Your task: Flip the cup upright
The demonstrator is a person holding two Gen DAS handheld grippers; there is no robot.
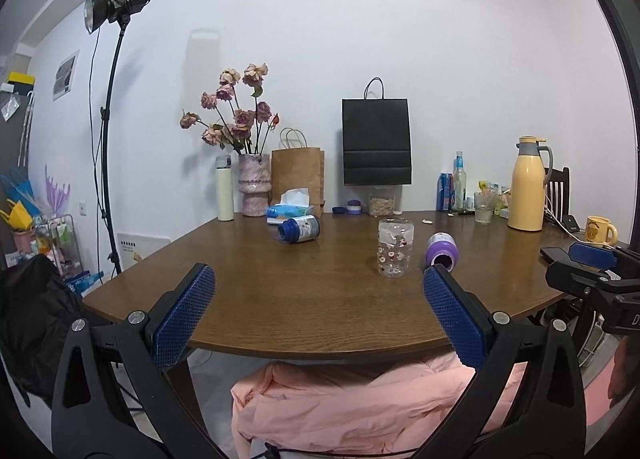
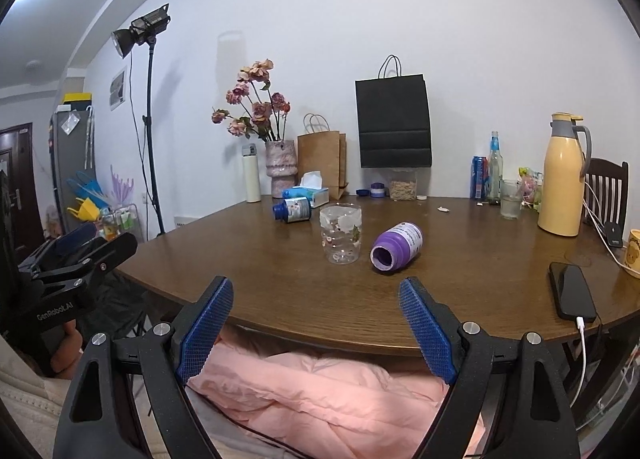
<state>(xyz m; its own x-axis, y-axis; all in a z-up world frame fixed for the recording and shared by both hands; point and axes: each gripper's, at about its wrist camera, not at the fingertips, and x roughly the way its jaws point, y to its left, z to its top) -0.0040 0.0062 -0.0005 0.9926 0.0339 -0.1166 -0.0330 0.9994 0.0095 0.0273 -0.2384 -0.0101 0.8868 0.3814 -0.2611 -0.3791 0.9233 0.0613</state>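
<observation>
A clear plastic cup with small printed figures (image 1: 395,247) stands on the brown table (image 1: 280,299), mid-table; it also shows in the right wrist view (image 2: 340,234). Whether its mouth is up or down I cannot tell. A purple cup (image 1: 441,250) lies on its side just right of it, mouth toward me, also in the right wrist view (image 2: 396,246). A blue-capped bottle (image 1: 299,229) lies on its side further back left. My left gripper (image 1: 320,279) is open and empty above the table's near edge. My right gripper (image 2: 316,291) is open and empty, short of both cups.
Along the back stand a white flask (image 1: 225,187), a vase of dried roses (image 1: 253,183), paper bags (image 1: 376,141), a tissue box (image 1: 292,207), bottles and a yellow thermos (image 1: 527,183). A phone on a cable (image 2: 571,291) lies right. A pink quilt (image 2: 320,391) lies below the table edge.
</observation>
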